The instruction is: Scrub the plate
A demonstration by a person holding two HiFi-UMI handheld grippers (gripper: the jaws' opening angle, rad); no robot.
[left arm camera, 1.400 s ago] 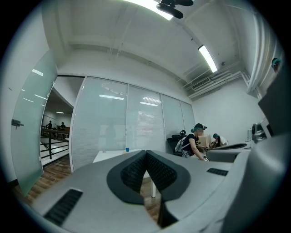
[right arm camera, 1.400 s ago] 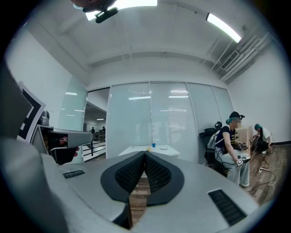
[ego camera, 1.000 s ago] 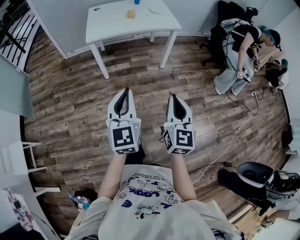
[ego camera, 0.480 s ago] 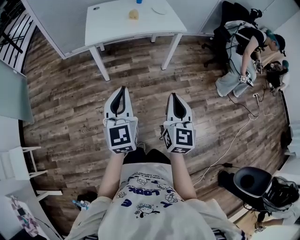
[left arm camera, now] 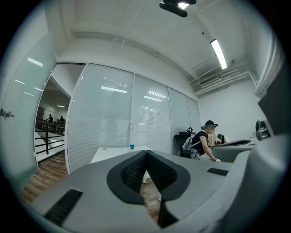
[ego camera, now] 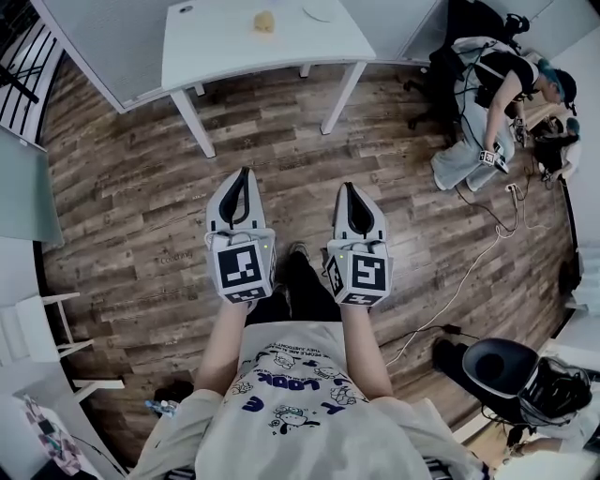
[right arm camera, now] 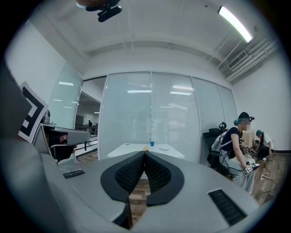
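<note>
A white table (ego camera: pixel 234 47) stands at the far side of the wood floor. On it lie a yellow sponge (ego camera: pixel 265 21) and a pale plate (ego camera: pixel 319 11), half cut off by the frame's top edge. My left gripper (ego camera: pixel 247 172) and right gripper (ego camera: pixel 348 187) are held side by side over the floor, well short of the table. Both are shut with nothing in them. In the right gripper view the plate (right arm camera: pixel 164 148), the sponge (right arm camera: pixel 146 148) and a blue cup (right arm camera: pixel 152 143) show beyond the right gripper (right arm camera: pixel 144 154). The left gripper (left arm camera: pixel 145 152) faces the table (left arm camera: pixel 113 154) too.
A person (ego camera: pixel 487 94) bends by a black chair (ego camera: pixel 441 66) at the right, with cables (ego camera: pixel 469 272) trailing over the floor. A white stool (ego camera: pixel 37 323) stands at the left and a railing (ego camera: pixel 23 66) at the upper left. Frosted glass walls (right arm camera: pixel 150 118) back the table.
Both grippers stay shut and side by side. The table has slid towards the top edge of the head view, the blue cup has left it, and a shoe now shows between the grippers.
</note>
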